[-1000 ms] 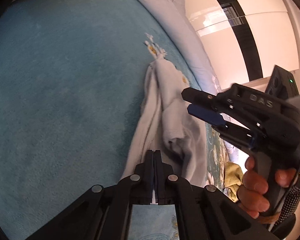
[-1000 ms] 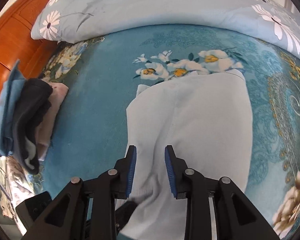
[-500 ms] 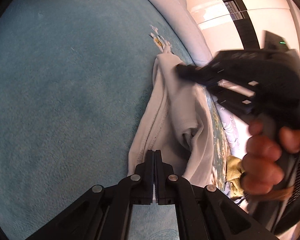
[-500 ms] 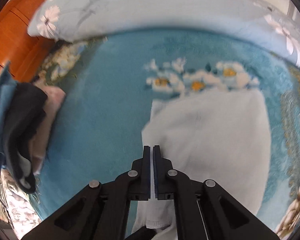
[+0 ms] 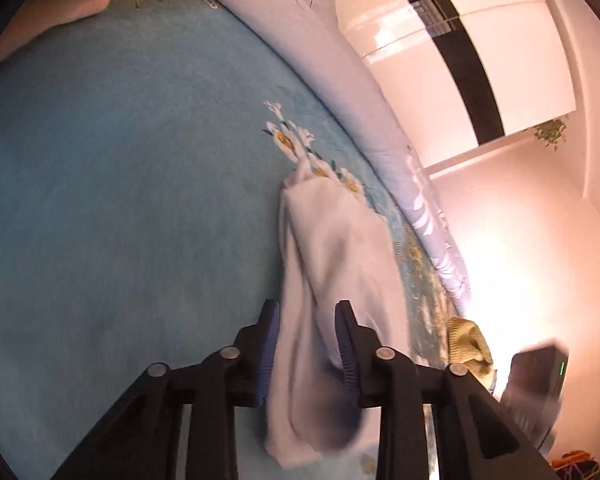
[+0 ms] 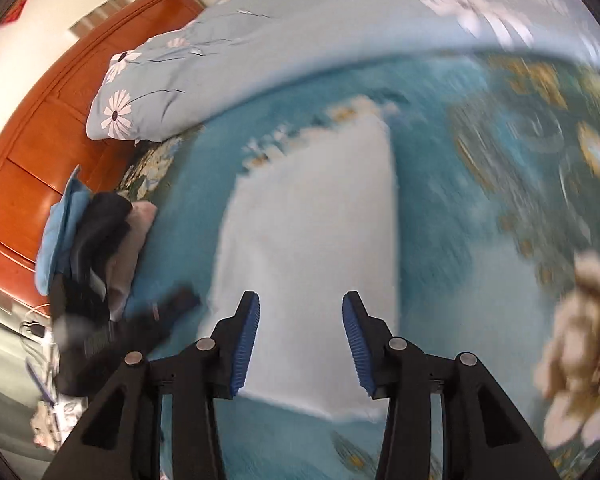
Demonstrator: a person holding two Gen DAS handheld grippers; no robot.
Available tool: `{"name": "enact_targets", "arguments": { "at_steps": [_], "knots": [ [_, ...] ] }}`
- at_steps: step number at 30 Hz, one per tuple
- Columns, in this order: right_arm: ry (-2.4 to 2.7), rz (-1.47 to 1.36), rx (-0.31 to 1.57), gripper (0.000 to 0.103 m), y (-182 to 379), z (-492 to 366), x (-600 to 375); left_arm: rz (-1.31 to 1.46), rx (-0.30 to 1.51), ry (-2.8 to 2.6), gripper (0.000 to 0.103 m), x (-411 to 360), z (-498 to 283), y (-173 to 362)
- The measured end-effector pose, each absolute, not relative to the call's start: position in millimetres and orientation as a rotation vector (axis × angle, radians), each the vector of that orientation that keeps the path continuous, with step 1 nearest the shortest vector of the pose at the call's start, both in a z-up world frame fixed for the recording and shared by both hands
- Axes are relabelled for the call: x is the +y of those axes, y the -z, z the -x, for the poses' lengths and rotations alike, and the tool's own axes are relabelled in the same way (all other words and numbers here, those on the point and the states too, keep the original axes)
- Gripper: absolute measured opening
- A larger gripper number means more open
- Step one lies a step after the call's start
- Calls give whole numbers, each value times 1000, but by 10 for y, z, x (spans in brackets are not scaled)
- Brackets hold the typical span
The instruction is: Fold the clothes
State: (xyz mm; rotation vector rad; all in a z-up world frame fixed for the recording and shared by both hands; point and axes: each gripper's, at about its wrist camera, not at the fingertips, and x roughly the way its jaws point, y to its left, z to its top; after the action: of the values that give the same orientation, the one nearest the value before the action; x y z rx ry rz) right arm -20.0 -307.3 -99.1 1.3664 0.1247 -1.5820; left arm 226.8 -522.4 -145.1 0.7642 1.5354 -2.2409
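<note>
A pale blue-white garment (image 5: pixel 340 248) lies folded on the teal floral blanket (image 5: pixel 120 200). My left gripper (image 5: pixel 306 308) sits at its near end. Its jaws are opening, and the cloth's thick fold hangs loosely between the blue pads without being pinched. In the right wrist view the same garment (image 6: pixel 312 208) is a flat, long rectangle. My right gripper (image 6: pixel 300 300) hovers over its near edge with jaws opening and only the flat cloth beneath them. That view is blurred by motion. A dark blurred shape (image 6: pixel 140 320) to the left looks like the other gripper.
A stack of blue, black and pink clothes (image 6: pixel 96 232) sits at the bed's left by the orange wooden headboard (image 6: pixel 40 140). A light blue daisy-print duvet (image 6: pixel 172 80) runs along the far side. A yellow knitted item (image 5: pixel 470 344) lies beyond the garment.
Both grippers were shut half a second ago and now stand apart, letting go of the cloth. The right gripper has swung away from the garment's far end and left the middle of the left view.
</note>
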Motion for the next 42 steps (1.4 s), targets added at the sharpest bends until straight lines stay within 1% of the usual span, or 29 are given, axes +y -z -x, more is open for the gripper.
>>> {"name": "enact_targets", "arguments": {
  "at_steps": [2,3,4,5,7,8,11,14,17,18,21,24,26,27,28,29,30,31,34,38,42],
  "knots": [
    [1553,-1407,86,48,1185,231,-2904,-882,1480,2237,38,-5423,-2028,1563],
    [1541,-1425,69,55,1276,244,-2837,-919,1471,2245,39,-5519,-1912,1608],
    [1531,-1435,34,58,1342,255,-2801,-931,1467,2268,42,-5580,-1843,1599],
    [1520,-1440,-11,58,1391,264,-2786,-929,1458,2289,45,-5635,-1790,1570],
    [1492,-1444,-99,58,1475,277,-2773,-919,1421,2329,62,-5769,-1657,1536],
    [1472,-1439,-135,58,1500,273,-2790,-909,1430,2340,63,-5851,-1578,1548],
    [1443,-1425,-195,60,1552,242,-2854,-857,1591,2335,67,-6076,-1390,1699],
    [1440,-1413,-252,61,1553,234,-2824,-812,1686,2350,68,-6126,-1342,1740],
    [1412,-1412,-324,61,1582,250,-2734,-742,1802,2383,73,-6166,-1366,1771],
    [1413,-1412,-330,61,1587,248,-2735,-725,1832,2383,76,-6181,-1368,1786],
    [1427,-1409,-326,61,1568,230,-2752,-721,1863,2355,77,-6203,-1326,1814],
    [1443,-1400,-308,61,1551,202,-2788,-852,1729,2349,77,-6119,-1105,1692],
    [1442,-1391,-307,55,1552,192,-2779,-919,1626,2351,75,-6070,-984,1634],
    [1441,-1391,-308,44,1560,193,-2763,-945,1578,2349,70,-6045,-937,1619],
    [1443,-1402,-316,32,1579,207,-2744,-974,1523,2342,46,-6018,-898,1610],
    [1447,-1421,-327,25,1605,228,-2721,-1012,1465,2331,31,-5985,-853,1613],
    [1442,-1441,-348,18,1632,253,-2705,-1042,1415,2324,23,-5948,-820,1618],
    [1431,-1459,-372,16,1650,270,-2698,-1039,1396,2327,19,-5923,-837,1592],
    [1432,-1452,-350,15,1528,280,-2685,-997,1435,2318,14,-5849,-1038,1447],
    [1410,-1378,-323,14,1144,307,-2539,-956,1386,2369,13,-5582,-1408,1143],
    [1403,-1296,-202,14,745,261,-2252,-865,1392,2437,13,-5136,-1888,900]
  ]
}}
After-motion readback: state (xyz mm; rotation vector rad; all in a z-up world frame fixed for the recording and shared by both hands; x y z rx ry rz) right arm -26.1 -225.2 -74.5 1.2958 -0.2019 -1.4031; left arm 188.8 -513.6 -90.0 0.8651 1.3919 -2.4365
